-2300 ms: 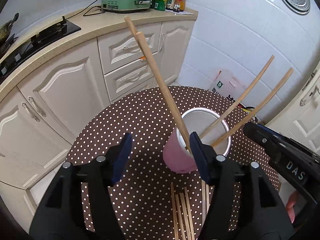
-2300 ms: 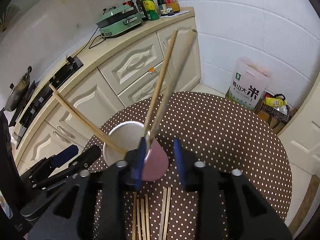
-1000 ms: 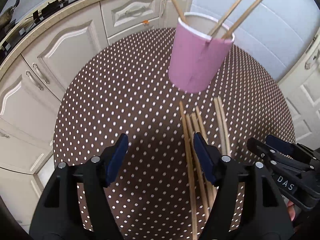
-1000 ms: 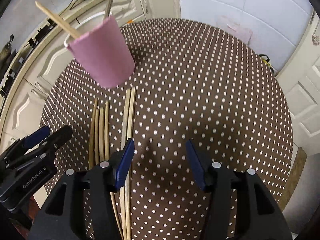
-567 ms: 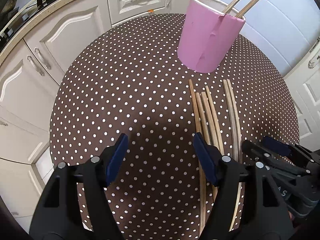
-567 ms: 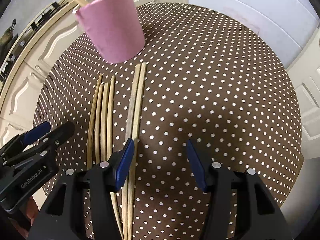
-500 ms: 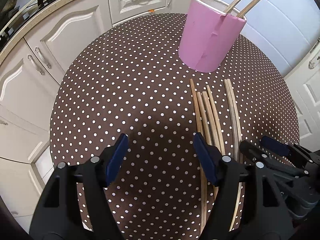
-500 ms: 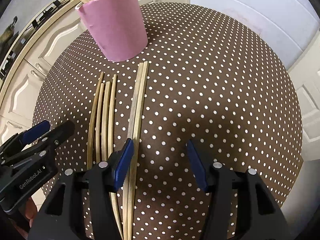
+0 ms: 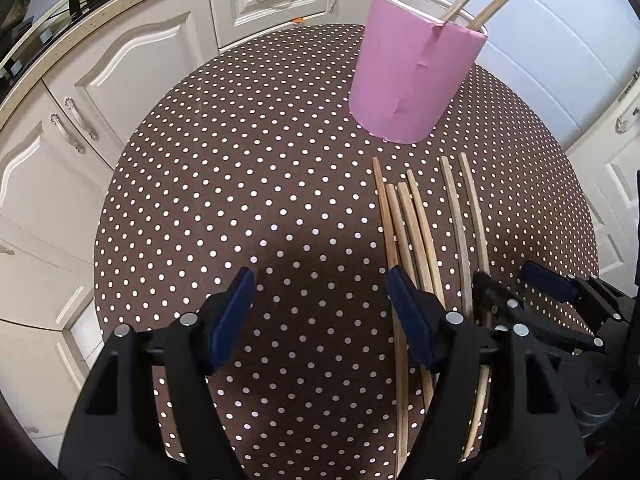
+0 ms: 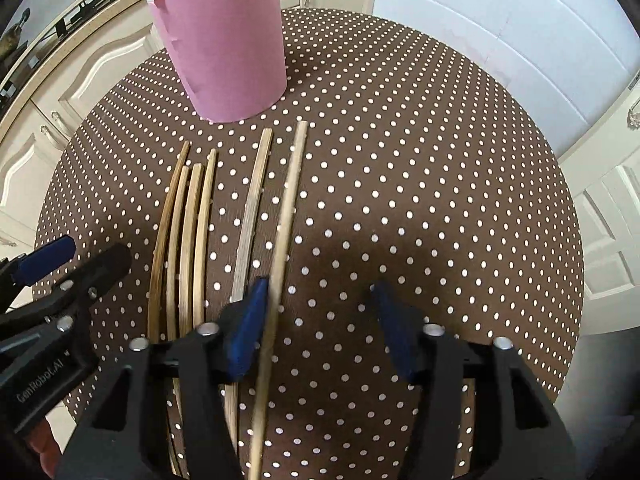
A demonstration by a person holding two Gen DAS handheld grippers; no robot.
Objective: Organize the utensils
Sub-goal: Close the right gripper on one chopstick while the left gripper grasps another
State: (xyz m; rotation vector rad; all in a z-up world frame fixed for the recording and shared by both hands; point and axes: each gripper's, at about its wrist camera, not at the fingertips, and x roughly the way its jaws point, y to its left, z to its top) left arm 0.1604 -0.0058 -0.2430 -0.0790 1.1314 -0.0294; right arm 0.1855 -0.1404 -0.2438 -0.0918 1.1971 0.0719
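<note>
A pink cup (image 9: 416,80) (image 10: 228,48) stands on the brown polka-dot table (image 9: 240,184) with three chopsticks leaning in it. Several more chopsticks (image 9: 404,224) lie flat in front of it. In the right wrist view one pale, blurred chopstick (image 10: 288,216) lies between the jaws of my right gripper (image 10: 320,286), close against the left pad. The jaws are closing, and the right pad is still well clear of the chopstick. My left gripper (image 9: 320,280) hangs open over bare tablecloth, its right finger above the left group of chopsticks (image 10: 184,240).
Cream kitchen cabinets (image 9: 132,60) and a countertop curve behind the table on the left. White tiled wall (image 10: 500,20) is at the back right, and a white door (image 9: 620,168) at the far right. The two grippers (image 9: 508,276) (image 10: 80,258) stand close side by side.
Both grippers have dropped from the cup's rim to the chopsticks on the table. The right jaws have narrowed, and one chopstick of the right pair has slid apart from its neighbour.
</note>
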